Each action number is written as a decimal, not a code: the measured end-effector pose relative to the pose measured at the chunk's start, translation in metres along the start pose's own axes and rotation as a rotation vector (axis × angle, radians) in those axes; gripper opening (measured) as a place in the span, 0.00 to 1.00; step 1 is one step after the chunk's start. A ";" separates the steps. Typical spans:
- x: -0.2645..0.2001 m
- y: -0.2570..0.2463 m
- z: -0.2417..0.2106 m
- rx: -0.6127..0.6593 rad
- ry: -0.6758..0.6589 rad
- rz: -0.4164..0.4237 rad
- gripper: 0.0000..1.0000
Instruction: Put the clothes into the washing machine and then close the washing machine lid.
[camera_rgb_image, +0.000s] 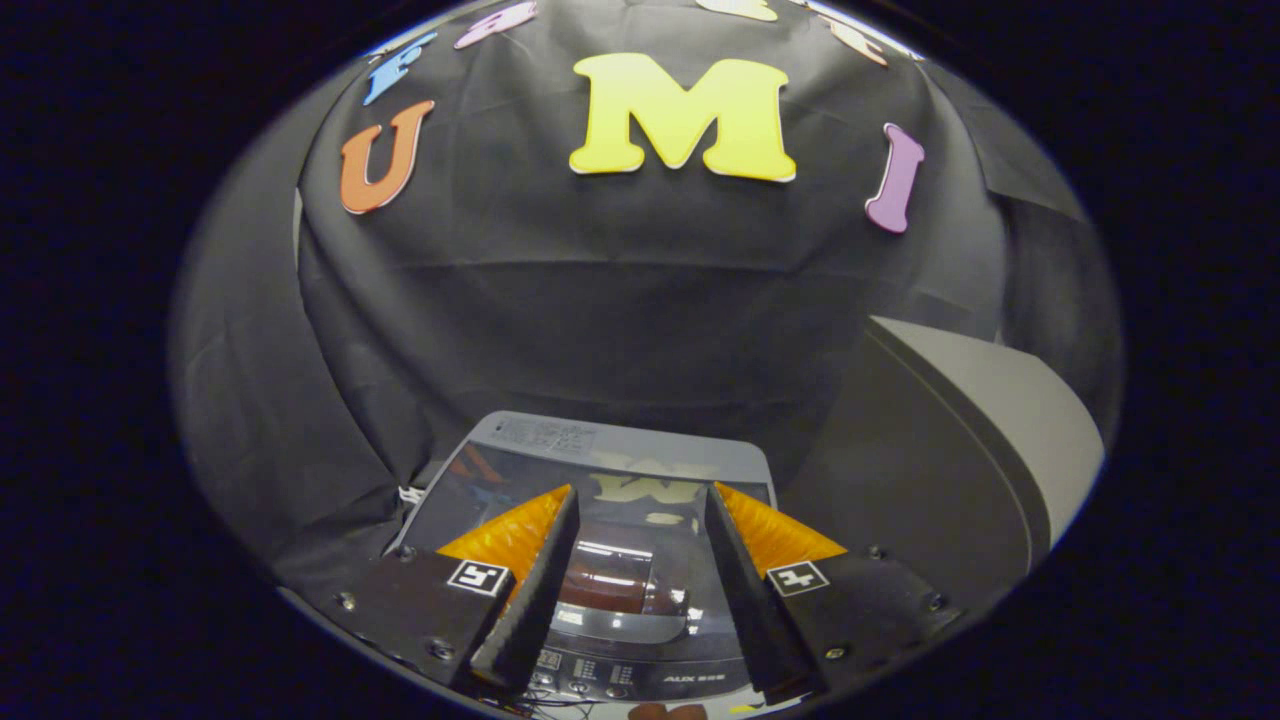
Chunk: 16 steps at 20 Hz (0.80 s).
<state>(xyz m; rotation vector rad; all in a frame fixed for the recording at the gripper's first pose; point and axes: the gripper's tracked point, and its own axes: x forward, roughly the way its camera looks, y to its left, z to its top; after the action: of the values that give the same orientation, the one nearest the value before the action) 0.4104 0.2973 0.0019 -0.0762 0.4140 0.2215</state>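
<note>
One gripper (640, 490) hangs above one small top-loading washing machine (600, 560), looking down and forward over it. Its jaws stand apart with nothing between them; each of the two fingers (520, 590) carries one square marker tile on its outer block, so two tiles in all.

The washing machine sits just ahead of and below the fingers. Its one lid (610, 480) is a dark, glossy, see-through panel in a grey frame, and it lies flat and closed over the tub. Through the lid, in the gap between the fingers, one reddish-brown mass (610, 585) shows inside the drum; it looks like clothing, though glare on the panel makes it hard to be sure. One control panel (620, 680) with a row of small buttons runs along the machine's near edge, beneath the fingertips. One white cable (408, 494) shows at the machine's left side.

To the right of the machine, well apart from the fingers, stands one large grey box-like object (980, 430) with a slanted top. Black cloth (620, 300) covers the wall behind and drapes down around the machine.
</note>
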 end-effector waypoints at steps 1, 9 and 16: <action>-0.012 -0.006 0.001 -0.010 -0.021 0.001 0.80; -0.168 -0.078 0.012 0.000 -0.205 -0.017 0.81; -0.288 -0.138 -0.031 0.055 -0.268 -0.047 0.82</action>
<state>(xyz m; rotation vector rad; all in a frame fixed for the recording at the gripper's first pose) 0.1730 0.1021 0.0944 -0.0014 0.1515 0.1710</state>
